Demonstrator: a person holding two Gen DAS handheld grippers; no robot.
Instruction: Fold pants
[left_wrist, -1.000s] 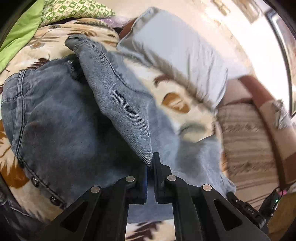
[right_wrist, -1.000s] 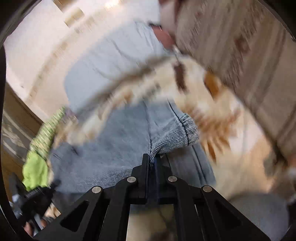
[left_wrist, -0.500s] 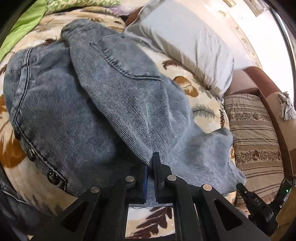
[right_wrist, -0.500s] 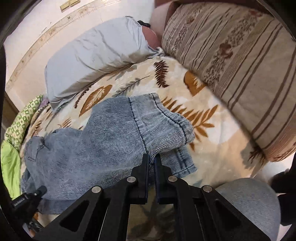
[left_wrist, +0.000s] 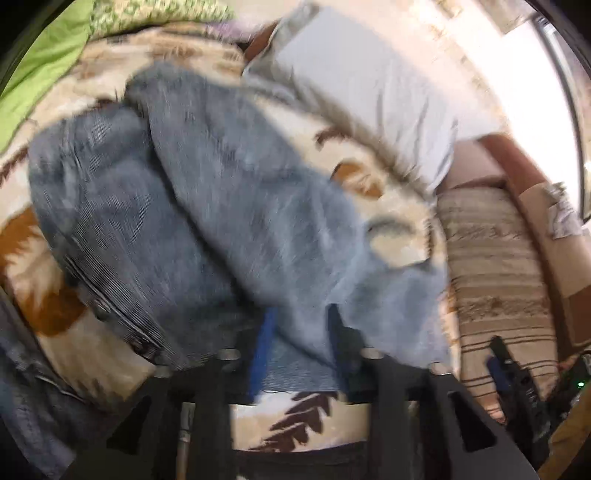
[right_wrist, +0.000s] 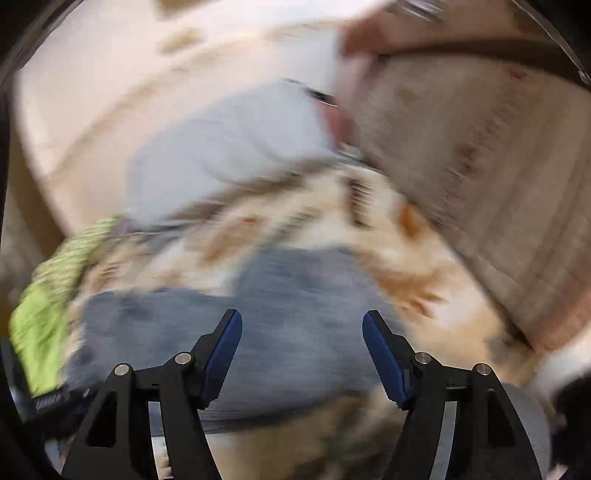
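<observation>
Grey-blue denim pants lie on a leaf-patterned blanket, one half folded over the other. A fold of denim still drapes between the fingers of my left gripper, which stands open; the view is blurred. In the right wrist view the pants lie flat ahead, blurred by motion. My right gripper is wide open and empty, just above the near edge of the denim.
A pale grey pillow lies at the far side of the bed. A striped brown cushion stands to the right. Green bedding is bunched at the far left. The other gripper shows at the lower right.
Both grippers were shut on the denim and have opened. The pants leg has dropped onto the rest of the pants. Both cameras are moving, so the views are blurred.
</observation>
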